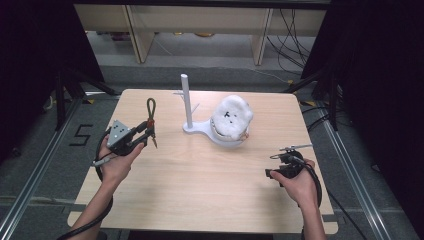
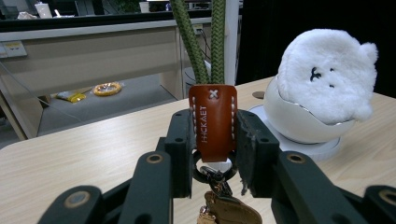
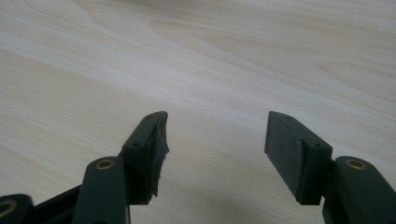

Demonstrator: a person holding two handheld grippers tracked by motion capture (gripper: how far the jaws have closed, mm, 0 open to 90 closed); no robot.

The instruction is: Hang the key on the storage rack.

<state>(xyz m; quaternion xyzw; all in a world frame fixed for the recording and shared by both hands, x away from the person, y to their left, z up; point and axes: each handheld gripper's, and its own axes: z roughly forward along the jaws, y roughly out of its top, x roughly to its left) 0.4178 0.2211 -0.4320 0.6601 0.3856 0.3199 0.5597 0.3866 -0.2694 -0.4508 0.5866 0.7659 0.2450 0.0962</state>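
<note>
Pinching a keychain [image 2: 212, 122] at centre frame, the left gripper [image 2: 215, 154] is clamped; lower right, the right gripper [image 3: 217, 154] gapes empty over the table [image 3: 196, 60].

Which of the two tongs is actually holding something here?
The left tongs, shut on the brown leather tab of the green rope keychain. The right tongs are open over bare table.

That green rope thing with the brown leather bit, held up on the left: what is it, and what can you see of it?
It looks like a keychain strap: a loop of olive-green braided cord gathered into a reddish-brown leather sleeve with white stitching, a stitched cross and embossed lettering. Below the leather hang a dark metal ring and a clasp. The left tongs are shut on the leather, holding it upright above the wooden table, loop uppermost.
</note>
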